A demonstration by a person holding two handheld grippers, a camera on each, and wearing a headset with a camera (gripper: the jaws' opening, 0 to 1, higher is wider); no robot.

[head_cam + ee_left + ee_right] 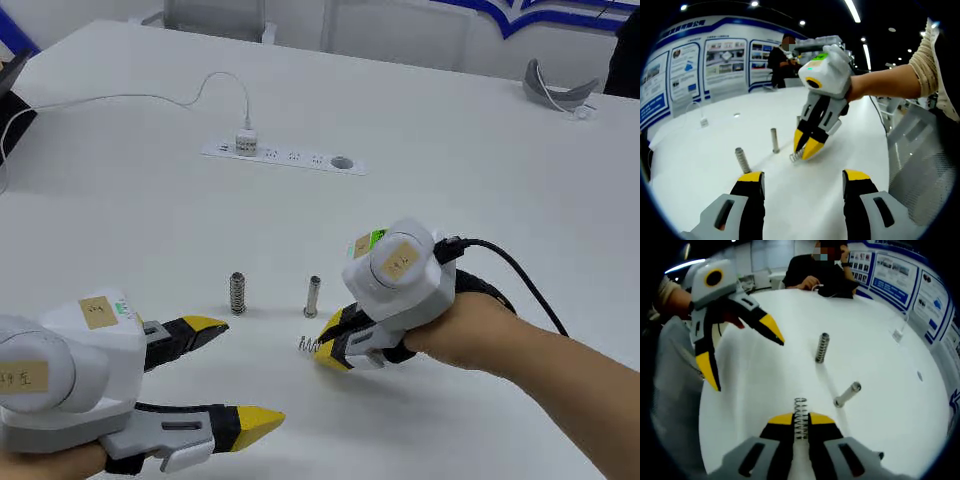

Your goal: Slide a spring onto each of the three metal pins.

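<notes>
In the head view the right gripper [328, 352] has its jaws pinched on a small spring [307, 345] low over the white bench [450, 150], just beside the bare pin [312, 297]. I judge the spring should be tipped upright, centred over the pin top and lowered gently; the neighbouring pin [238, 292] is already sprung. In the left gripper view the left gripper [803, 176] hangs wide open and empty before wall posters [715, 62] and ceiling lights [852, 10]. In the right gripper view the spring juts forward from the jaws, and a person [815, 271] sits at the bench's far end.

Open table [450, 180] from the right gripper [323, 352], spring [306, 344] pinched, to the bare pin [312, 297] at twelve; sprung pin [238, 292] stands at ten o'clock, power strip [285, 156] far beyond.
</notes>
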